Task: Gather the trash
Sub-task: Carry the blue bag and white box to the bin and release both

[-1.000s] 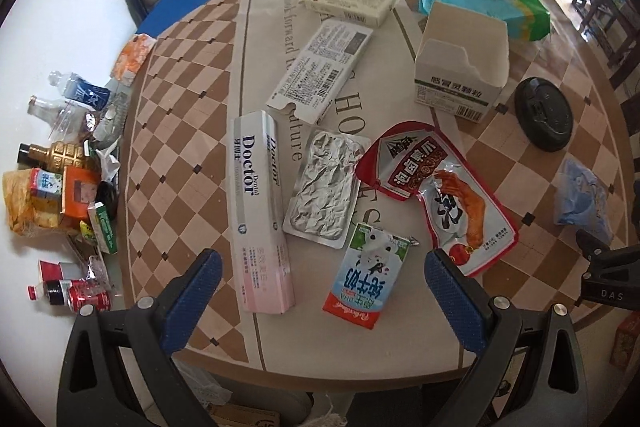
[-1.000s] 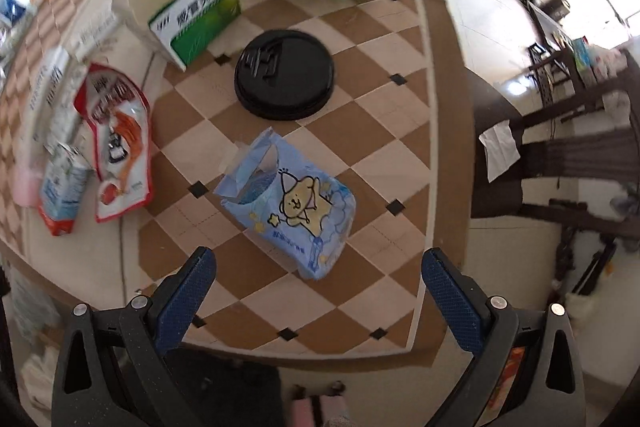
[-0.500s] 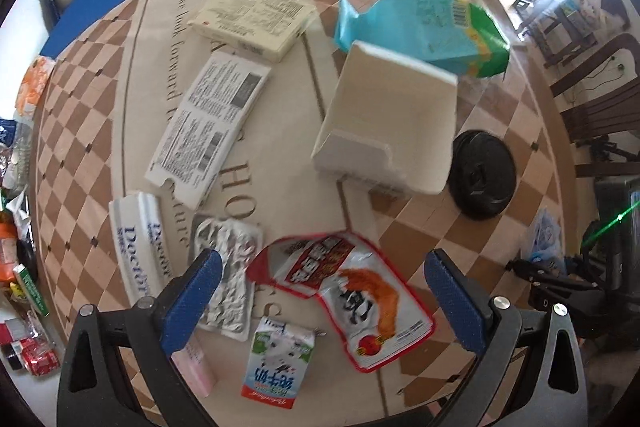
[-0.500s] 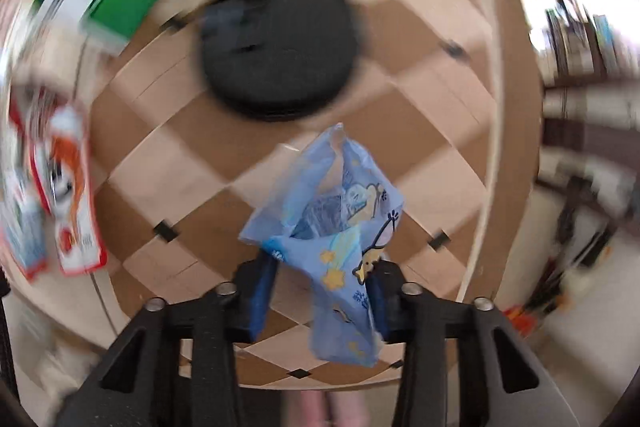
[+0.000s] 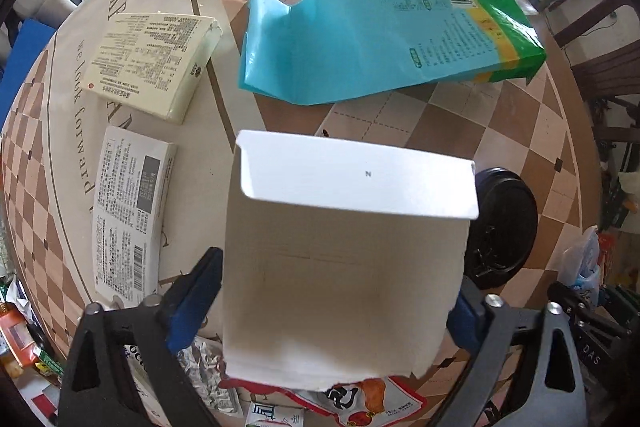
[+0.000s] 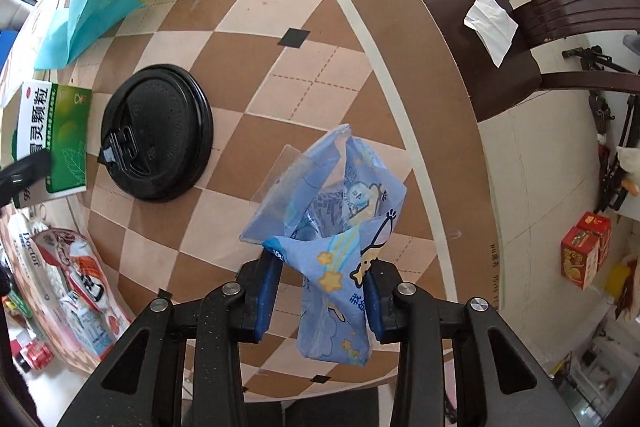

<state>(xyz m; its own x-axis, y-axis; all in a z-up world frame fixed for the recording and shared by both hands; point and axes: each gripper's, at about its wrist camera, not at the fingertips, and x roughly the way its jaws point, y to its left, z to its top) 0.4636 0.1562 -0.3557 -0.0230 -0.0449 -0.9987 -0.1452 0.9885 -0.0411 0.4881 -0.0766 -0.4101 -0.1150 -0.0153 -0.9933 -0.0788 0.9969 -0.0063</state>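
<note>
Jaws on the right gripper (image 6: pixel 322 291) pinch a crumpled blue wrapper (image 6: pixel 336 227), which hangs clear above the bench (image 6: pixel 340 39). It looks thin, light and slippery film, so the bunched fold between the pads is the sound place to hold; a loose edge would likely slide out. Jaws on the left gripper (image 5: pixel 336 299) stand on either side of an open white box (image 5: pixel 344 267), its flap up; whether they press its walls I cannot tell. Empty card like this should be light but will cave in, so hold it low across the side walls. Beside it lie a black lid (image 5: pixel 504 227) and a teal bag (image 5: pixel 384 27).
</note>
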